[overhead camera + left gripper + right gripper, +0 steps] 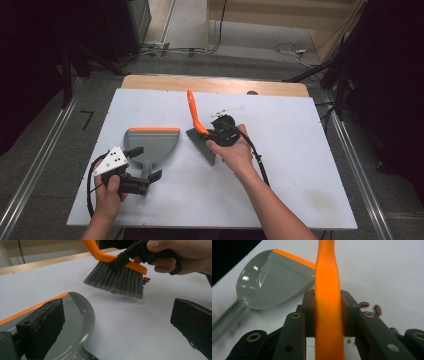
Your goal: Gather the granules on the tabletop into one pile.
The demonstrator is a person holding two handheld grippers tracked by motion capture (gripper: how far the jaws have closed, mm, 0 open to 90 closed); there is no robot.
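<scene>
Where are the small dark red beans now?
The small dark red beans lie on the white table, right of the grey-bristled orange brush, away from the grey plastic dustpan.

White table (310, 165): grey dustpan (152, 142) lying flat, red beans (372, 307) scattered.

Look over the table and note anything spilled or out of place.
A few red beans lie loose on the white table beside the brush, which the right gripper holds. The grey dustpan lies flat nearby.
</scene>
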